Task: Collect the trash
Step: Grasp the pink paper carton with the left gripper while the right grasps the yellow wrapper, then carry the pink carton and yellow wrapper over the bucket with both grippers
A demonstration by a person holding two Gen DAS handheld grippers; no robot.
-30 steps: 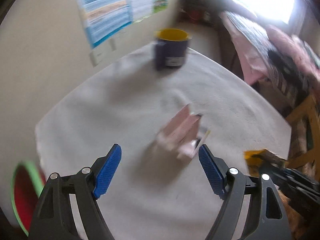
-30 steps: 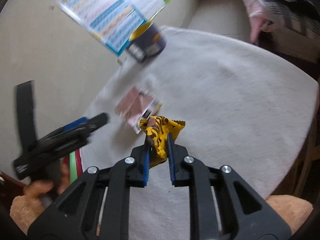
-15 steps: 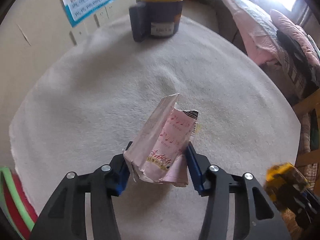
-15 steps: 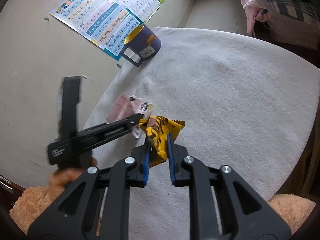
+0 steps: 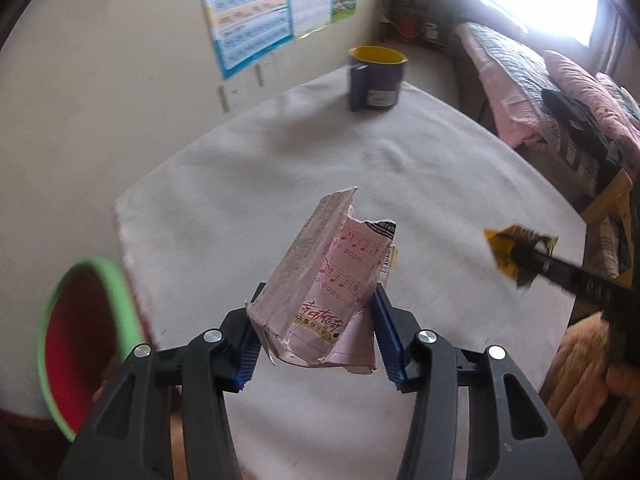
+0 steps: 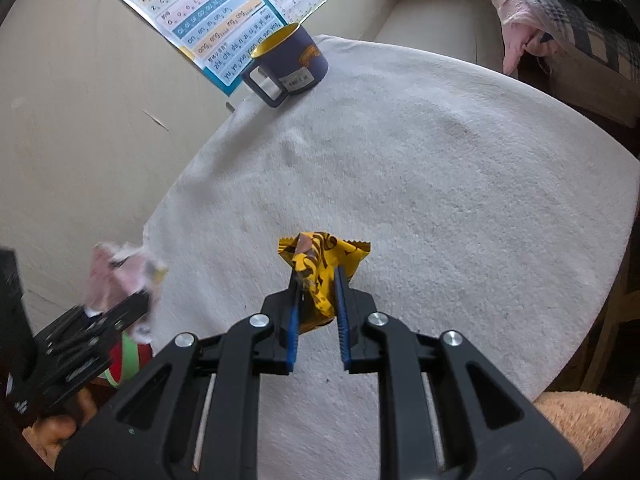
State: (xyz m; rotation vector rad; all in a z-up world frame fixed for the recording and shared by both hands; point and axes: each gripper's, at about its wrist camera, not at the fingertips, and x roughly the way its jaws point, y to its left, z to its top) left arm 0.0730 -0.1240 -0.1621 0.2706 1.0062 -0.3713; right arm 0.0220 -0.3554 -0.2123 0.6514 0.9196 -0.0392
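Note:
My left gripper (image 5: 316,332) is shut on a torn pink snack wrapper (image 5: 328,280) and holds it above the white-towelled table (image 5: 360,168). The wrapper also shows blurred at the left of the right wrist view (image 6: 120,276). My right gripper (image 6: 316,308) is shut on a yellow and brown wrapper (image 6: 320,264), held above the table; it shows blurred at the right of the left wrist view (image 5: 516,252). A bin with a green rim and red inside (image 5: 84,340) stands beside the table's left edge, below and left of my left gripper.
A dark blue mug with a yellow inside (image 5: 376,80) stands at the table's far edge, also in the right wrist view (image 6: 288,64). A poster (image 6: 224,12) hangs on the wall behind. A bed with pink bedding (image 5: 560,92) lies to the right.
My left gripper closed on the pink wrapper, lifted it off the table and moved left toward the bin. My right gripper keeps hold of the yellow wrapper.

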